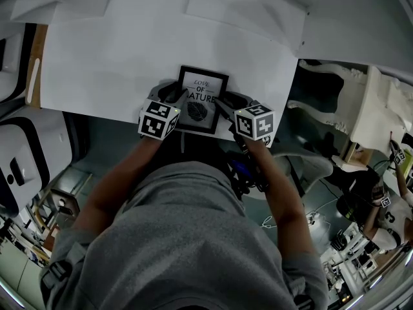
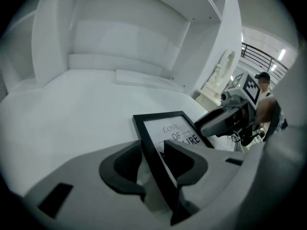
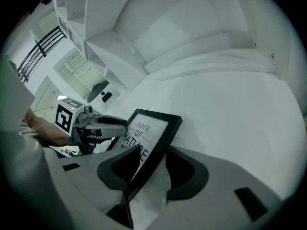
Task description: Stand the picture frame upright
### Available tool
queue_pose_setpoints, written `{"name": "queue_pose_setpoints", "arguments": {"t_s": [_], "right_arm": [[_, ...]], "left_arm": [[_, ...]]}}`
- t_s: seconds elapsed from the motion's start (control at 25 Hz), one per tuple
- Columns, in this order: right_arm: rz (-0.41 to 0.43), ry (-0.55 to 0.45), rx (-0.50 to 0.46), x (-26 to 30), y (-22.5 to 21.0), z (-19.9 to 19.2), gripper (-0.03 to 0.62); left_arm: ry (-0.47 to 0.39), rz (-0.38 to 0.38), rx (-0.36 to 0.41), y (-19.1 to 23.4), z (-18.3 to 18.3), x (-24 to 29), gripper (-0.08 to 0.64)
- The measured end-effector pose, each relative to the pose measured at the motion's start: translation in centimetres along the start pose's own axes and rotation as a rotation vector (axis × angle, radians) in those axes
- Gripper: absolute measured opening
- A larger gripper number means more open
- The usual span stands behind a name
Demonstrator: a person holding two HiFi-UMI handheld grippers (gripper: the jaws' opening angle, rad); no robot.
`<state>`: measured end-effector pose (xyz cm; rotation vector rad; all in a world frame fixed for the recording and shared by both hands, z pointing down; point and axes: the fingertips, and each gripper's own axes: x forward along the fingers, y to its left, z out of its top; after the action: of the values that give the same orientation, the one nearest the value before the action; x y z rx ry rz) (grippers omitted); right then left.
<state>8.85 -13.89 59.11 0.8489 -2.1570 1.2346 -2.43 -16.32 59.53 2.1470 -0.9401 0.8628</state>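
Two grips yet to make (grasping step, by the look of it): close left gripper (image 2: 153, 145) and right gripper (image 3: 153, 150), jaws parted loosely astride picture frame's (image 1: 202, 99) left and right edges, then tilt it upright.

Mostly matt surfaces, with one black border
The picture frame (image 1: 202, 99) at the centre of the head view has a smooth black moulding with a faint satin sheen, around a flat white printed sheet that looks like paper; the table top (image 1: 97, 63) under it is smooth, matt white; the left gripper (image 2: 148, 147) and right gripper (image 3: 153, 151) have matt grey plastic bodies and dark, faintly ribbed pads (image 2: 125, 164) that look rubbery; the shirt (image 1: 187, 237) at the bottom is soft grey cloth, matt and lightly creased
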Motion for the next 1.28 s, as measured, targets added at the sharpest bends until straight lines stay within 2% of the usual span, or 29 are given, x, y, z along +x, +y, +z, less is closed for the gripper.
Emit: {"name": "queue_pose_setpoints", "arguments": {"t_s": [0.12,0.32,0.56,0.8,1.0,1.12,1.28], "right_arm": [[0.003,-0.012,0.015,0.0,0.0,0.1,0.178],[0.031,-0.069,0.098,-0.2,0.0,0.9,0.178],[0.102,-0.169,0.17,-1.2,0.6,2.6,0.17],[0.243,-0.263,0.289,-2.7,1.3,3.9,0.155],[0.39,-0.29,0.45,-2.8,2.2,4.2,0.153],[0.491,-0.318,0.564,-3.1,2.9,4.5,0.153],[0.637,-0.355,0.642,-3.6,4.3,5.4,0.132]], "left_arm": [[-0.013,-0.005,-0.052,0.3,0.2,-0.1,0.129],[-0.023,0.002,-0.083,0.5,0.2,-0.2,0.127],[-0.016,-0.024,-0.13,0.9,0.1,-0.2,0.127],[-0.024,-0.029,-0.175,1.1,0.2,-0.4,0.127],[-0.034,-0.015,-0.19,1.7,0.2,-0.7,0.126],[-0.04,-0.015,-0.191,2.0,0.1,-0.9,0.123],[-0.062,-0.029,-0.221,2.5,0.1,-1.4,0.117]]}}
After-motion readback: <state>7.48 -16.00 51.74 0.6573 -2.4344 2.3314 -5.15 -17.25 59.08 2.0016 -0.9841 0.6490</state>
